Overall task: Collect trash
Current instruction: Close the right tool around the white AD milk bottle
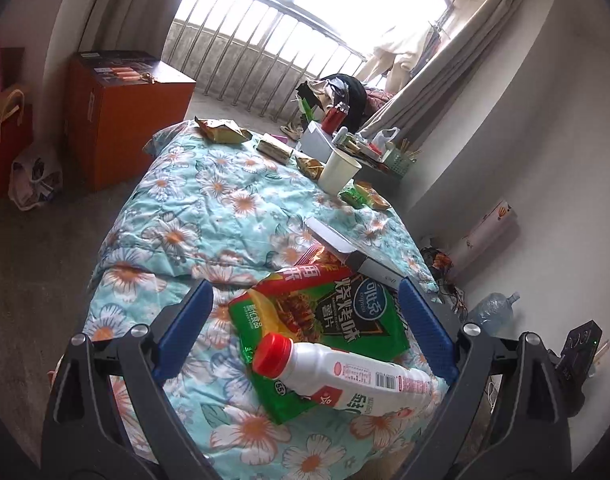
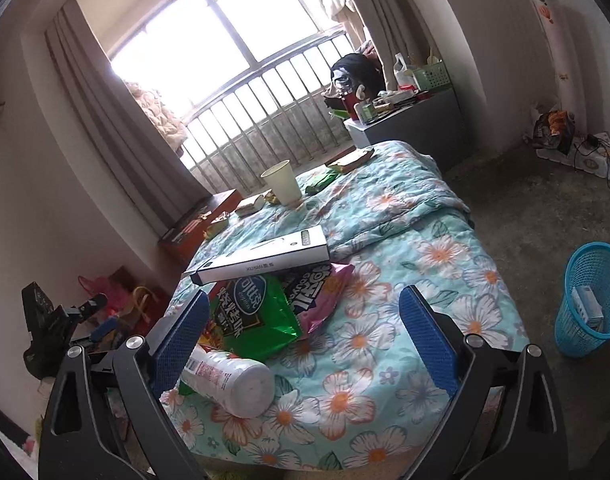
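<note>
Both grippers are hovering over a bed covered with a turquoise floral quilt [image 1: 209, 216], and each is standing with its blue-padded fingers spread apart, clamping nothing.

In the left wrist view, the left gripper [image 1: 305, 328] is framing a white plastic bottle with a red cap [image 1: 345, 376], which is lying on its side at 6 o'clock across a green and red crisp bag [image 1: 325, 320]. A long grey and white cardboard box [image 1: 353, 252] is resting partly on that bag at 1 o'clock. Farther off, at 12 o'clock, a cream paper cup [image 1: 339, 170] is standing upright among small snack wrappers [image 1: 363, 196].

In the right wrist view, the right gripper [image 2: 305, 332] is hanging above the quilt, with the bottle's base showing just beside its left finger at 8 o'clock. A pink foil wrapper [image 2: 325, 300] is peeking out from under the green bag. A blue mesh plastic wastebasket [image 2: 593, 300] is standing on the floor at 3 o'clock, well apart from the bed, with a small box inside.
</note>
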